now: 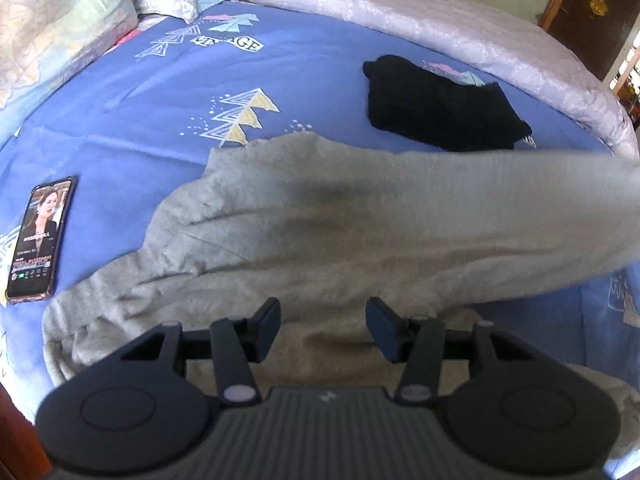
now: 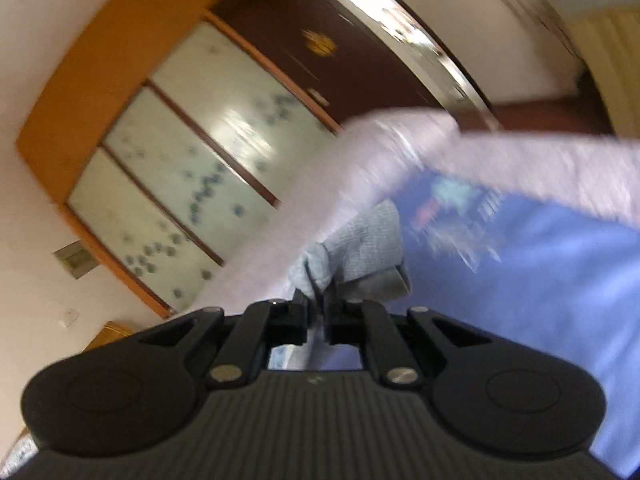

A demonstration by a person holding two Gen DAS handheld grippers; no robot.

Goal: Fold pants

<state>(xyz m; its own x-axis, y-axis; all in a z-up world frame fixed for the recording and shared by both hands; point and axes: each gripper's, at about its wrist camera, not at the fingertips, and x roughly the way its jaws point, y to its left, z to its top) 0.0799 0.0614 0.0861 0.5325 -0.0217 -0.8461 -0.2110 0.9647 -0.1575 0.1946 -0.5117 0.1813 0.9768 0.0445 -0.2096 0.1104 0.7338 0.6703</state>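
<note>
Right gripper (image 2: 317, 300) pinches grey pants (image 1: 304, 232) — left gripper (image 1: 322, 326) spread, empty

A blue bedsheet (image 1: 132, 128) printed with pale triangle motifs covers the bed, and a phone (image 1: 38, 236) with a lit screen lies flat on it at nine o'clock. A black folded garment (image 1: 436, 108) rests on the sheet toward one o'clock, just short of a pale lilac quilt (image 1: 400, 12) bunched along the far edge from twelve to three. Pillows (image 1: 60, 28) sit at ten o'clock, and a frosted-glass wardrobe (image 2: 188, 168) in an orange wooden frame stands beyond the bed.
</note>
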